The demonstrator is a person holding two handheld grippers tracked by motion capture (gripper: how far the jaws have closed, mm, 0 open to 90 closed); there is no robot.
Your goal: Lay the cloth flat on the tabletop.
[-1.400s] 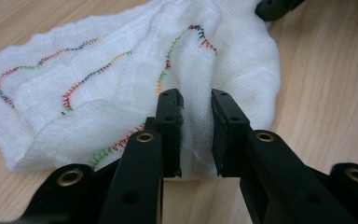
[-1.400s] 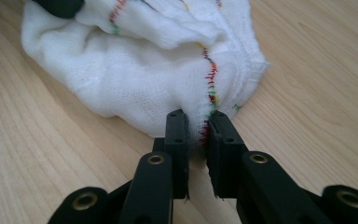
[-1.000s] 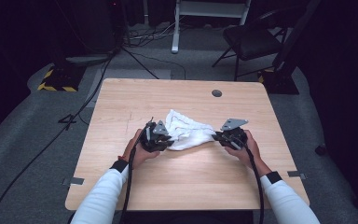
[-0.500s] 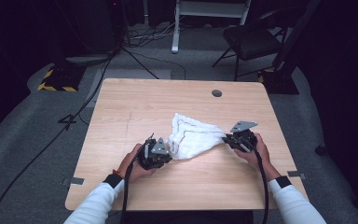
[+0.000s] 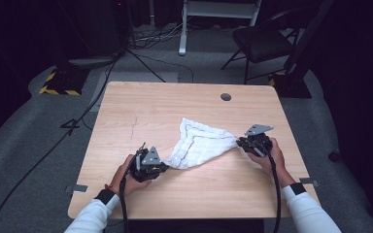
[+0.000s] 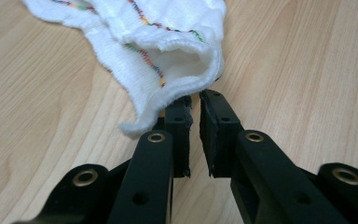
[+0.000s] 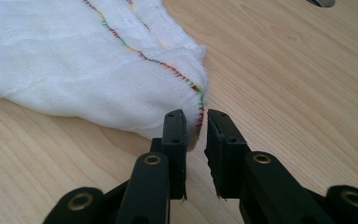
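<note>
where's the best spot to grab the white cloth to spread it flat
Judging by its pose, the white cloth is best gripped at its two stitched corners, coming in low along the table from the outer sides. The left gripper and right gripper each already pinch a thin hemmed corner there, with the bunched middle lying between.

**Work surface and items resting on it**

The table (image 5: 141,111) is a rectangular top in light wood grain, standing on grey floor (image 5: 39,160); a small round dark grommet (image 5: 226,97) is set into the top near the far right corner; a faint scuff line runs across the far left part of the surface. A white cloth (image 5: 196,144) with a coloured stitched border lies on the table right of centre, spread in a rough triangle; its far edge is folded over; one corner points toward the near left, another toward the right edge. The rest of the wood is bare.
</note>
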